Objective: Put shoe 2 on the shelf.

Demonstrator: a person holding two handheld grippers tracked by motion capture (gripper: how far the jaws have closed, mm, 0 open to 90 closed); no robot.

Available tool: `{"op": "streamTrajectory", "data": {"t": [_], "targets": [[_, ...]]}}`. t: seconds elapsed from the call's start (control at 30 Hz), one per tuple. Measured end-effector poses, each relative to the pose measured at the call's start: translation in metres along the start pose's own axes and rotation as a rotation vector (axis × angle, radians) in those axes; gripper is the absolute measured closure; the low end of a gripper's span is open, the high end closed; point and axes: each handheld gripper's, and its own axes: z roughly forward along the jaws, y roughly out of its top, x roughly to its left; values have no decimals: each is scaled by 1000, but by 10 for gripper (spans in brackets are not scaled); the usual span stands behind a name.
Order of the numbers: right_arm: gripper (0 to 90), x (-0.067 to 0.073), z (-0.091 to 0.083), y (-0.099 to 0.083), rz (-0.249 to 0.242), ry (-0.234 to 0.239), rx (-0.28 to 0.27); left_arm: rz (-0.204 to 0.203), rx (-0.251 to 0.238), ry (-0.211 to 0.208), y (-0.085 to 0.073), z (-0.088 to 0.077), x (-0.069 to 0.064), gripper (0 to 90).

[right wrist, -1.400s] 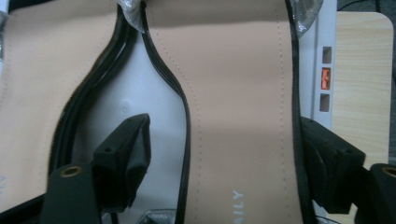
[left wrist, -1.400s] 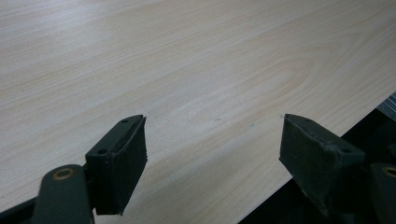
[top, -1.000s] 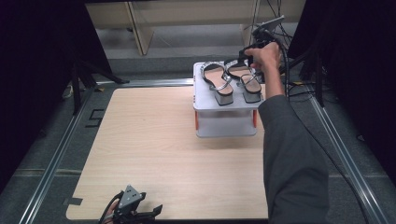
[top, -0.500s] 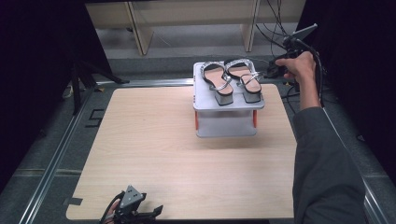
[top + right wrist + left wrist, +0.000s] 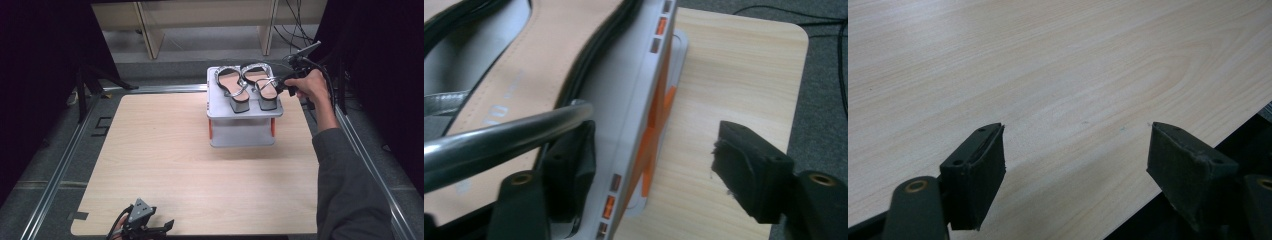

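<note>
My right gripper (image 5: 286, 85) is out at the far right of the bench (image 5: 165, 160), level with the top of a grey raised stand (image 5: 244, 131) that carries a pair of sandals. The right hand (image 5: 309, 86) holds it just beside the right sandal (image 5: 264, 86); the left sandal (image 5: 232, 86) sits alongside, both with their heels toward me. In the right gripper view my fingers (image 5: 746, 167) are spread wide. One finger lies against the sandal's edge on the stand's top, under a silver strap (image 5: 499, 135) that arches across the tan insole (image 5: 544, 65); the other finger hangs in the open, over the bare bench beyond the stand's rim. They pinch nothing. The stand's side shows orange supports (image 5: 655, 135) between its grey plates.

My left gripper (image 5: 145, 226) rests low at the near left edge of the bench, well apart from the stand. In the left gripper view its fingers (image 5: 975, 177) are spread too, with plain wood grain between them and the bench edge running past the right one.
</note>
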Motion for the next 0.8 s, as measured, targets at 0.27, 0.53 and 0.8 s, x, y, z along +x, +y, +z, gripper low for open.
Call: {"op": "streamTrajectory", "data": {"t": [0.27, 0.53, 0.8], "targets": [[329, 13, 4, -1, -50, 31, -10, 7, 2, -2, 1, 0, 2, 224], [256, 9, -3, -10, -57, 60, -65, 10, 5, 16, 2, 1, 3, 224], [247, -3, -30, -48, -107, 91, -162, 25, 6, 24, 1, 1, 6, 224]]}}
